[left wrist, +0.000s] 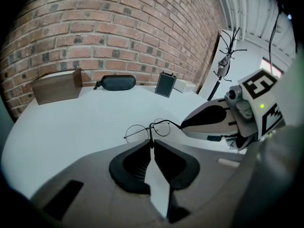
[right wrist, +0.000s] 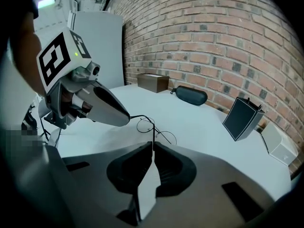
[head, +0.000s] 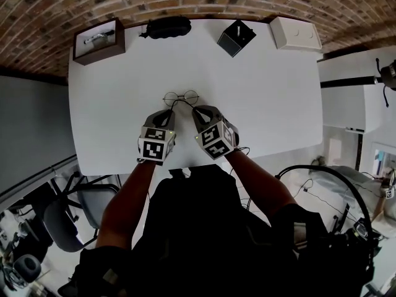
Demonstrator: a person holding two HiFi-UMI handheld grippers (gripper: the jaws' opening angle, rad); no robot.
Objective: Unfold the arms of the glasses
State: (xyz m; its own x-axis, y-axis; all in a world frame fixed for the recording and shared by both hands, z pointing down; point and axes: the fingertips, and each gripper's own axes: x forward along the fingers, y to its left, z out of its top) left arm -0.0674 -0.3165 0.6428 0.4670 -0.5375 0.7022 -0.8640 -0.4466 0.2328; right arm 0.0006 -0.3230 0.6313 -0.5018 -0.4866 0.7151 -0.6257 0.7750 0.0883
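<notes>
Left gripper (left wrist: 151, 145) fingers pinch one arm of the glasses (head: 180, 97); right gripper (right wrist: 152, 145) fingers pinch the other, over the tabletop (head: 266, 91).

Honestly, nothing readable here: no words, brand names or numbers that I can pick out. Closest thing is the black-and-white square patterns on the cubes of the left gripper (head: 172, 105) and right gripper (head: 193, 108), and those are just blocky codes, not letters. The black box (head: 236, 38), white box (head: 295, 33) and dark case (head: 166, 26) show no legible print.
</notes>
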